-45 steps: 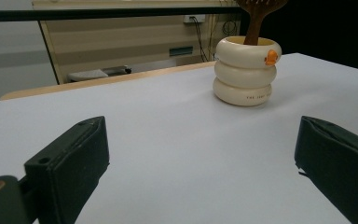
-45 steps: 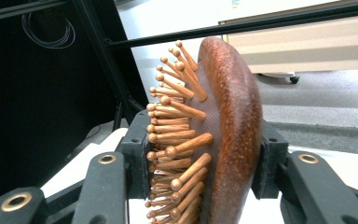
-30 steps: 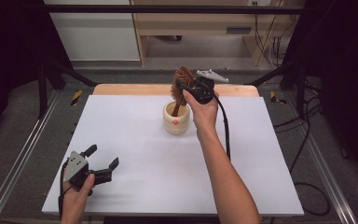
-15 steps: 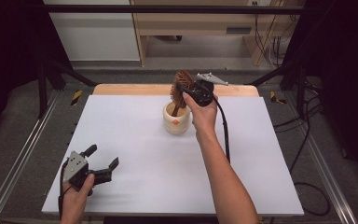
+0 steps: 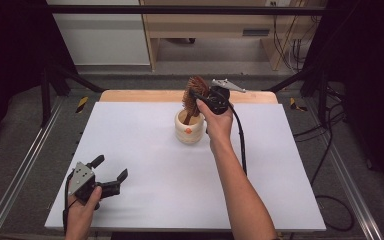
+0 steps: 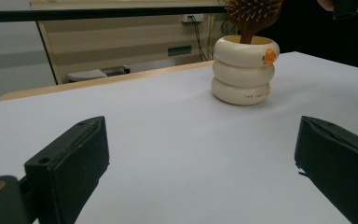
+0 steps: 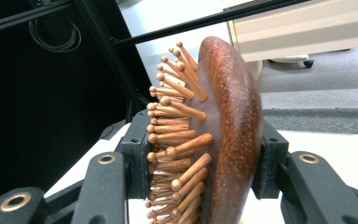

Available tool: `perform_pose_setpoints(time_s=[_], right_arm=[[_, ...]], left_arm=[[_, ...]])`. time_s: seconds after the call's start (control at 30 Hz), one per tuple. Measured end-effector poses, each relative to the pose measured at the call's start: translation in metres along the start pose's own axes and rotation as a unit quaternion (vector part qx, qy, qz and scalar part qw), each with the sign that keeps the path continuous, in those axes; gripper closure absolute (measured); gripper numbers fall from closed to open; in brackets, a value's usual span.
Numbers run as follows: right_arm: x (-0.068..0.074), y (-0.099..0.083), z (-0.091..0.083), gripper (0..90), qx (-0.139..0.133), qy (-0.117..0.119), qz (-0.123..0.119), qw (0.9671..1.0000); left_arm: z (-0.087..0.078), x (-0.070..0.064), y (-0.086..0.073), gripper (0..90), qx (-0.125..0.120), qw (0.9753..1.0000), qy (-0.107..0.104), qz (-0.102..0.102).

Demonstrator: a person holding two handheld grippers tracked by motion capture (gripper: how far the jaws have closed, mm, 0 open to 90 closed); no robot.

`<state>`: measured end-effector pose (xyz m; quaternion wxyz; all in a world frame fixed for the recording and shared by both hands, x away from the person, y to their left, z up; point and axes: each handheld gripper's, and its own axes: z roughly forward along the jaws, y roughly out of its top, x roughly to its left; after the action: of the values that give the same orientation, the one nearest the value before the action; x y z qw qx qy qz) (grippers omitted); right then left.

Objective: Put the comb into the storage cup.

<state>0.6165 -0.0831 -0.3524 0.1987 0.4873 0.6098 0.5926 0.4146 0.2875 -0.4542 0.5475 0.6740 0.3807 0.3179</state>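
Hardly anything has shifted over the last second. The right gripper (image 5: 203, 96) holds the same spot above the cream cup (image 5: 190, 127) at the far middle of the bench (image 5: 145, 150), its fingers (image 7: 135, 154) pinching the head of the wooden hairbrush (image 5: 195, 92). Seen from the right gripper view, one finger presses on the bristle side and the other on the smooth brown back of the hairbrush (image 7: 228, 121), the head standing upright between them. Below the fingers, the handle runs down into the cup, which sits on the bench just under the gripper. From the left gripper view the cup (image 6: 245, 71) shows as three stacked cream rings with a small orange mark near the rim, and the brush head (image 6: 254, 16) rises out of it.

The left gripper (image 5: 111, 176) has stayed at the near left corner of the bench, well apart from the cup. Its fingers (image 6: 70, 158) are spread wide with bare bench between them, touching nothing. The hand (image 5: 82, 212) behind it rests at the bench edge as before.
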Motion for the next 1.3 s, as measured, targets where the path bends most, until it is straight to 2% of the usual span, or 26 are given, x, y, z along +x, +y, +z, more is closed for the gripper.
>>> perform_pose_setpoints(time_s=[1.3], right_arm=[[-0.0030, -0.0057, 0.0048, 50.8, 0.003, 0.007, 0.017, 0.9998]], left_arm=[[0.0002, 0.0000, -0.0001, 2.8, 0.000, 1.0000, -0.001, 0.000]])
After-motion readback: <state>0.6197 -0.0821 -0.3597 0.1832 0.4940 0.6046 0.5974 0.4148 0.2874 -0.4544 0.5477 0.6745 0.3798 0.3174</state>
